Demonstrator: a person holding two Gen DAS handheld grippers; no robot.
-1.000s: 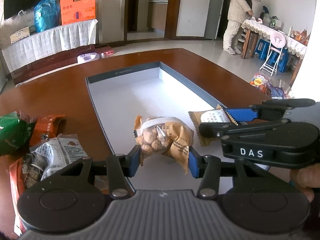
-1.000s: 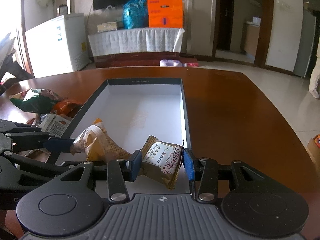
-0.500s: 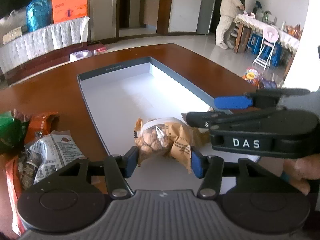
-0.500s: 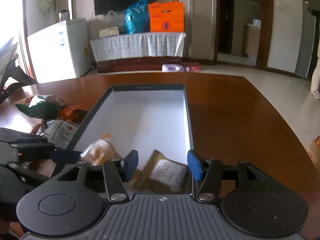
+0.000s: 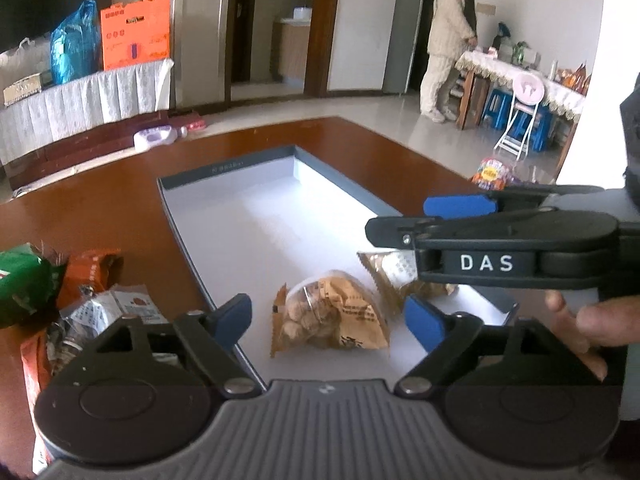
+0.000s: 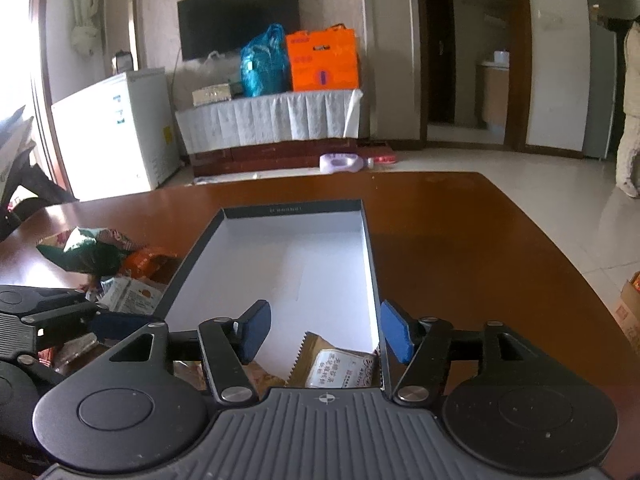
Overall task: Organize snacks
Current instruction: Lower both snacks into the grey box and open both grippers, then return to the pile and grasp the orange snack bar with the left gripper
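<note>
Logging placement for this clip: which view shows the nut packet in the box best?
The left wrist view: the nut packet lies whole on the box floor between the open left gripper fingers. In the right wrist view only a corner shows.

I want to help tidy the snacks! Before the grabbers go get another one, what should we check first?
1. Left gripper let go of the nut packet: ok, its jaws stand wide and the packet lies flat in the box.
2. Right gripper let go of the biscuit packet: ok, jaws open, packet below them in the box.
3. Both packets fully inside the box: ok for the nut packet; cannot tell for the biscuit packet, partly hidden.
4. More snacks left to fetch: ok, a snack pile waits on the table left of the box.
5. Room left in the box: ok, its far end is bare.
</note>
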